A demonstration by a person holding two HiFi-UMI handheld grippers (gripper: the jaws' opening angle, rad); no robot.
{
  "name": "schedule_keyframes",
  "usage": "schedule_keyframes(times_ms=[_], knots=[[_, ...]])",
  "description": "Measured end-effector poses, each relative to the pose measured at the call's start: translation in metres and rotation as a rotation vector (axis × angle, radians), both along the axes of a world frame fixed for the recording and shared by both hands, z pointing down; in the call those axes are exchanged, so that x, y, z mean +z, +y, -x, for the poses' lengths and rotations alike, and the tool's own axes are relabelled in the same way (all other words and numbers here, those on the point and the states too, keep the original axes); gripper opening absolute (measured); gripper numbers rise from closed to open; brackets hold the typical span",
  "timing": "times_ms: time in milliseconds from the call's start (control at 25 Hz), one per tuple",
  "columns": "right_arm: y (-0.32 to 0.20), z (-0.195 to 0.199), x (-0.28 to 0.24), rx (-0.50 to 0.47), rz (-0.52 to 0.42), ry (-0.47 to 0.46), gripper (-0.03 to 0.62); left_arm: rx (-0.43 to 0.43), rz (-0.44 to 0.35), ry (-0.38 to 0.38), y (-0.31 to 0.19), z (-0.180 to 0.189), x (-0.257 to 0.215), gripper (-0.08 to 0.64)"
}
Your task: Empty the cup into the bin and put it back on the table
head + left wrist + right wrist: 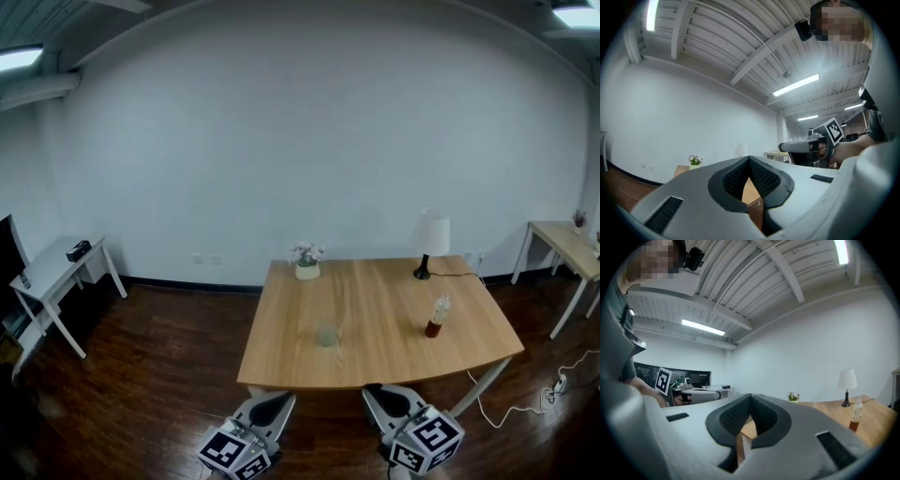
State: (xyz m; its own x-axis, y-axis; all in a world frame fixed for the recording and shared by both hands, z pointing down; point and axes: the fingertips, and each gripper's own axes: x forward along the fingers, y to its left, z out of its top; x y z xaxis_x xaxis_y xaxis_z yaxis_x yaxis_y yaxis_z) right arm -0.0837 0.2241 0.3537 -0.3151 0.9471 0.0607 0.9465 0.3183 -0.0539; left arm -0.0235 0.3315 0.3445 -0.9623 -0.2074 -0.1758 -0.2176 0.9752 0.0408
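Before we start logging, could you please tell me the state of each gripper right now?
Left gripper: closed, holding nothing.
Right gripper: closed, holding nothing.

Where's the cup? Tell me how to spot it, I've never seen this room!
Find the big wooden table in the middle of the room. The cup stands alone on its near half, a bit left of the middle, in front of the little flower pot. It's the low, pale, see-through one, unlike the white lamp and the brown-bottomed bottle further right.
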Motion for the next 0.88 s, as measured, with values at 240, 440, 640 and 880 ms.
schedule_keyframes(times_ms=[240, 440, 640, 880], knots=[[0.025, 0.059, 0.008, 0.016, -0.019, -0.003, 0.000, 0.000, -0.012, 0.013, 0.030, 0.066, 0.015, 0.002], [0.048, 0.108, 0.013, 0.057, -0.031, 0.008, 0.000, 0.004, 0.009, 0.046, 0.060, 0.118, 0.031, 0.002], [0.071, 0.152, 0.028, 0.088, -0.048, 0.038, 0.000, -0.006, -0.009, 0.084, 0.088, 0.163, 0.054, 0.039], [0.092, 0.205, 0.038, 0.083, -0.070, 0.070, 0.000, -0.090, -0.032, 0.119, 0.121, 0.209, 0.077, 0.049]])
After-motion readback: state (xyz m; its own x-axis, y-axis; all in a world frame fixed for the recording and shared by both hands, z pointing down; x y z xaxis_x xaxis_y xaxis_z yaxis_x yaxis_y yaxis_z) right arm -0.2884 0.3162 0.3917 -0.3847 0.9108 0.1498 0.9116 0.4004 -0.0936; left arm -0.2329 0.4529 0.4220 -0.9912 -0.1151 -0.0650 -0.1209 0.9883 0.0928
